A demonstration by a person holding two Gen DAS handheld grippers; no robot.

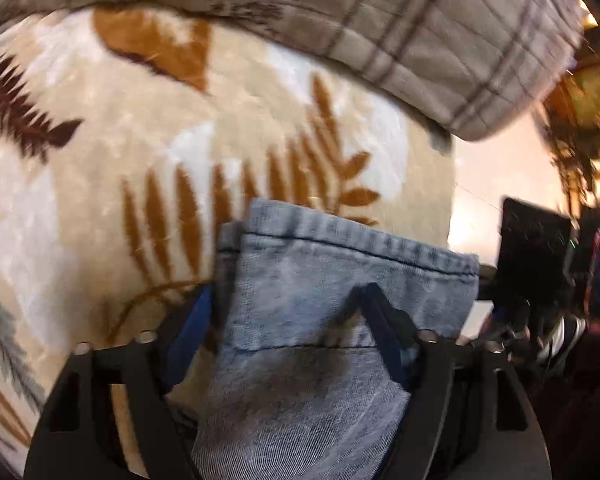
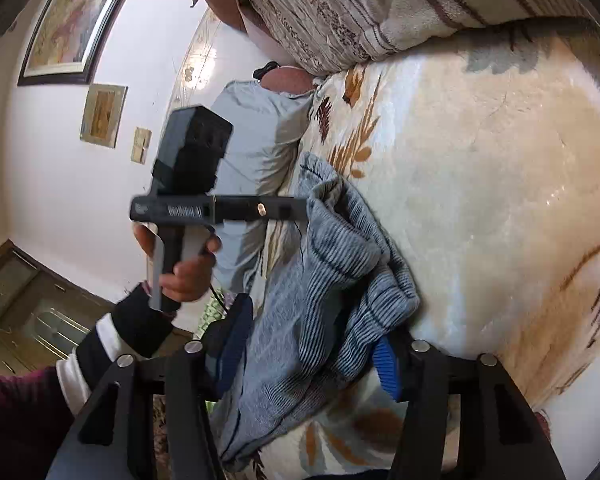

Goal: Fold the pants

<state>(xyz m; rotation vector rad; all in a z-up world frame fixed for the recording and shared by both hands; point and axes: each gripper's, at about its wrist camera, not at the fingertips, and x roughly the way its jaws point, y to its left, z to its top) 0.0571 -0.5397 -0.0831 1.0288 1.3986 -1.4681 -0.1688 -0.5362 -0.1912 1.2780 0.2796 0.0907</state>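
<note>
Pants (image 1: 332, 288), light blue denim, one item: lying on a cream blanket (image 1: 100, 184) printed with brown and orange fern leaves. In the left wrist view a hemmed edge of the denim runs across just ahead of the fingers, with the cloth folded over itself below it.

Left gripper (image 1: 288, 304): black frame, blue-padded fingers (image 1: 192, 320). The fingers stand on either side of the denim and press into it, so the tool is closed part-way on the pants with cloth bunched between them. In the right wrist view the same tool (image 2: 220, 208) is seen from the side, held by a hand (image 2: 184, 272) in a dark sleeve, its tip at the upper edge of the pants (image 2: 332, 248).

Right gripper (image 2: 312, 356): black frame, blue ribbed pads (image 2: 386, 368). Fingers are set apart with a thick fold of denim between them; the cloth touches both, so it has hold of the pants.

Quilt (image 1: 420, 40), beige with dark plaid lines: heaped along the far side of the blanket.

Pillow (image 2: 256, 140), pale grey: at the blanket's edge, beyond the pants.

Framed picture (image 2: 76, 20): on the white wall, with two smaller ones below it
</note>
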